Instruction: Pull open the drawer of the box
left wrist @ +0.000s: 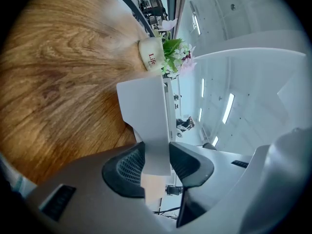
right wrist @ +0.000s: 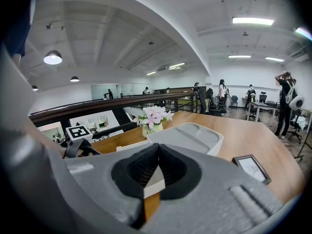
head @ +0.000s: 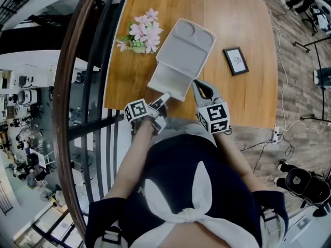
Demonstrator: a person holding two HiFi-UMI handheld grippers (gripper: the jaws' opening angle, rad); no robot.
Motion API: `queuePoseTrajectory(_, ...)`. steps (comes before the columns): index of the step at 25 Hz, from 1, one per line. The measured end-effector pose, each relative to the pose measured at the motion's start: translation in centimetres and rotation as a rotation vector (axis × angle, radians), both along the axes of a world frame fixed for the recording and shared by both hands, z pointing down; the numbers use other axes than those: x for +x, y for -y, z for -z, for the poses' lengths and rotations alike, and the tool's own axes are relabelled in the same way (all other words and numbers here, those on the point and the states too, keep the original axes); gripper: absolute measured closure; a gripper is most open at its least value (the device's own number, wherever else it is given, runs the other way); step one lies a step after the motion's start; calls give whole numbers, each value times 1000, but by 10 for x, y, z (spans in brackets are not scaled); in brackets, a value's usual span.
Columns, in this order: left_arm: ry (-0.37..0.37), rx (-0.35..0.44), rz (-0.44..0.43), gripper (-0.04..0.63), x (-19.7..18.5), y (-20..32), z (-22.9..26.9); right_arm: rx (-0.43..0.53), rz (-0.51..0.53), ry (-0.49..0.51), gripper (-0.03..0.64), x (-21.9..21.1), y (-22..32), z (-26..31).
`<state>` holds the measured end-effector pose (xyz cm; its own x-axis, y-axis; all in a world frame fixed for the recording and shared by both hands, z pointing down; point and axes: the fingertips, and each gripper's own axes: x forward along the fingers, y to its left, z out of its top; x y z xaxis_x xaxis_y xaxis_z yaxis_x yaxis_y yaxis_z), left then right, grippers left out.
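Head view: the box (head: 189, 40) is sitting at centre frame on the table (head: 243, 14), with its drawer (head: 168, 79) already standing out toward the lower edge. The drawer's front wall is being pinched flat between the pads of the left gripper (head: 165, 96). Its right corner is being clasped by the right gripper (head: 196, 84), tips meeting. The drawer is being judged light, stiff, smooth-sided plastic — best held by that front wall and pulled squarely.
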<state>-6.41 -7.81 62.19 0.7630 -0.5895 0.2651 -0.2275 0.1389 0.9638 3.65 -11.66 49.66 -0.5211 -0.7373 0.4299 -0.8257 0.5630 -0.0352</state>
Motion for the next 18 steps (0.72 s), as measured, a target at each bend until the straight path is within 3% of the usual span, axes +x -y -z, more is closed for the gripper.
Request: queuePoseTrajectory(18, 1, 3, 21, 425, -6, -13, 0, -2, 6, -13, 618, -1, -17, -2)
